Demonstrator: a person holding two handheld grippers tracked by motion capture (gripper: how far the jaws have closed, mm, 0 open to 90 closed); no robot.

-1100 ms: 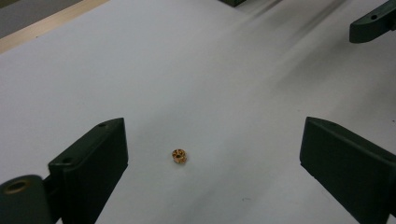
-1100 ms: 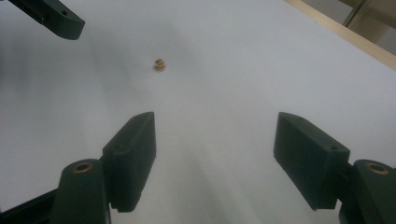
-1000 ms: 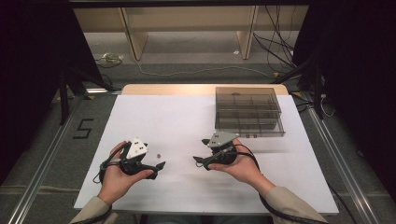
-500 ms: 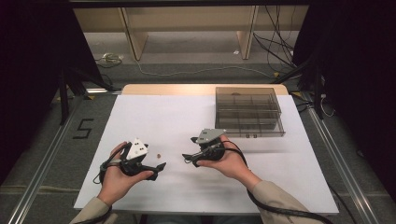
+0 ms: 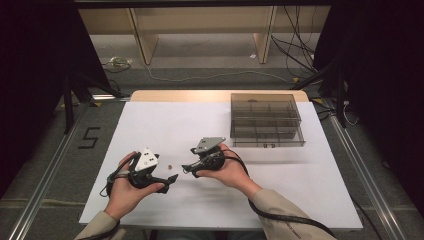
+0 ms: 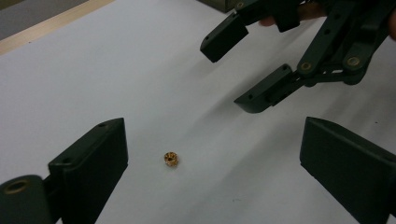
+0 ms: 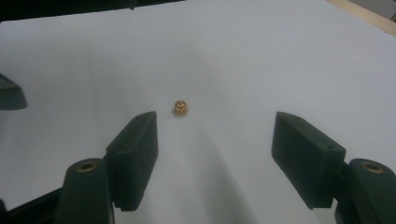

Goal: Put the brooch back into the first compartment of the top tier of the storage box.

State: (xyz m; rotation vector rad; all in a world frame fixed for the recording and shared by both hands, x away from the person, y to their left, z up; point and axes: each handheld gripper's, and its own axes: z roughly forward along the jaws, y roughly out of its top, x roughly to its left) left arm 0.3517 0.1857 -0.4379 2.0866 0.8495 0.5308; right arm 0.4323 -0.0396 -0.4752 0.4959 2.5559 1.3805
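Observation:
A small brass nut (image 5: 170,166) lies on the white table sheet (image 5: 210,125) between my two grippers. In the high view my left gripper (image 5: 169,182) is just near-side of it and my right gripper (image 5: 189,160) just to its right, both pointing at it. The left gripper view has the nut (image 6: 171,159) between and slightly ahead of my left gripper's (image 6: 212,158) open jaws, with the right gripper (image 6: 243,65) open beyond it. A short way ahead of my right gripper's (image 7: 219,149) open jaws sits the nut (image 7: 180,107). Neither gripper touches it.
A dark see-through compartment box (image 5: 266,120) stands at the back right of the sheet. A person's hands and sleeves come in from the near edge. A wooden table edge (image 5: 215,95) runs along the back.
My right gripper has moved left toward the nut. The left gripper and the nut have stayed where they were.

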